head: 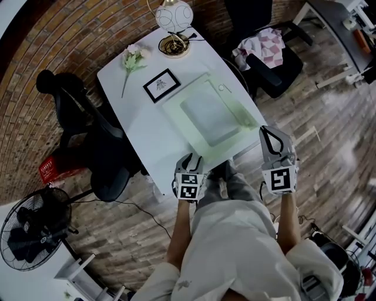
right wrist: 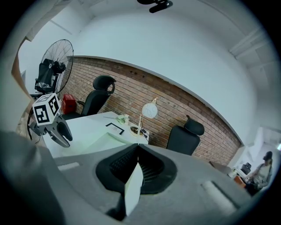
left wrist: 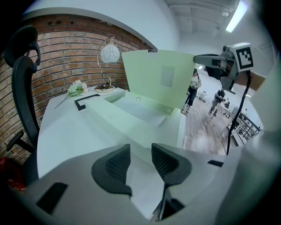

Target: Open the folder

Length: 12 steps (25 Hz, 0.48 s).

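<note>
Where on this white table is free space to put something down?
The bare strip of the white table left of the pale green plastic folder, nearer than the black picture frame. The far end is crowded: white globe lamp, pale flower, frame.

Office — white desk (head: pixel 138 126), swivel chairs (head: pixel 79 111)

Folder (head: pixel 211 114) pale translucent green on white table (head: pixel 138 135); black-framed white picture (head: pixel 161 85), whitish flowers (head: pixel 135 56), white globe lamp (head: pixel 174 14) with brass base, red-brown brick wall (head: pixel 53 41), grey-brown plank floor (head: pixel 329 135), black office chair (head: pixel 88 126) left, pink-white checked cloth (head: pixel 261 44) far right, black fan (head: pixel 32 229) near left.
</note>
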Tool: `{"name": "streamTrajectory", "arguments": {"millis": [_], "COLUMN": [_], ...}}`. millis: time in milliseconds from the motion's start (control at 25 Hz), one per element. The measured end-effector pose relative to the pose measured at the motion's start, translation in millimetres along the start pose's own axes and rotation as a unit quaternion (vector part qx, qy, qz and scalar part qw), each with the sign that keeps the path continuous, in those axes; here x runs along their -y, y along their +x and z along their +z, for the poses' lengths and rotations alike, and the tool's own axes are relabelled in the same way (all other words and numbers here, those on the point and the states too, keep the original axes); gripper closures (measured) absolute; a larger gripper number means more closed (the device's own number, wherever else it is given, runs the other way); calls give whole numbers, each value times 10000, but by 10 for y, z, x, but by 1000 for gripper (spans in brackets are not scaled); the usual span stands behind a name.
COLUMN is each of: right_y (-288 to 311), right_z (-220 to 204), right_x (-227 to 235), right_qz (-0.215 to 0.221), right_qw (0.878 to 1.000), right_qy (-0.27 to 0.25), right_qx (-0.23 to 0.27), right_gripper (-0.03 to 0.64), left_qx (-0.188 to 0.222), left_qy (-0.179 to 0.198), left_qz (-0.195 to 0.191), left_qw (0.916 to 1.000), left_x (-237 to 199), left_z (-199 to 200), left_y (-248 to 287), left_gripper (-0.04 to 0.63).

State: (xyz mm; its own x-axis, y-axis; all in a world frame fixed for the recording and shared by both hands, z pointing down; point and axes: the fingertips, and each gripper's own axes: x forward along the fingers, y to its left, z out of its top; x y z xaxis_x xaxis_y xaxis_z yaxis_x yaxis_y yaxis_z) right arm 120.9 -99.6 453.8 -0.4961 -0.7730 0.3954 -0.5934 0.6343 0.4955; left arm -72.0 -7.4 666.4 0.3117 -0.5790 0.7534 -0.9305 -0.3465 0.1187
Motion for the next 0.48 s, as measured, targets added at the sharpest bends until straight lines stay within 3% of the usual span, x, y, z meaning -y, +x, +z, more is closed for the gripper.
{"name": "streamTrajectory", "arguments": {"millis": [280, 480], "right_y": [14, 4], "right_z": [-64, -185], "right_x": [105, 156], "right_qz": [-169, -367], "right_qw": [9997, 9971], "right_qy": [151, 671], "right_qx": [35, -38], "right_gripper": [609, 609], "left_qx": [3, -32], "left_qy": [17, 9], "left_qz": [30, 37], "left_qw": [10000, 10000], "left_x": [-4, -4], "left_z": [20, -2], "left_y": [-9, -4], "left_gripper": [445, 445]}}
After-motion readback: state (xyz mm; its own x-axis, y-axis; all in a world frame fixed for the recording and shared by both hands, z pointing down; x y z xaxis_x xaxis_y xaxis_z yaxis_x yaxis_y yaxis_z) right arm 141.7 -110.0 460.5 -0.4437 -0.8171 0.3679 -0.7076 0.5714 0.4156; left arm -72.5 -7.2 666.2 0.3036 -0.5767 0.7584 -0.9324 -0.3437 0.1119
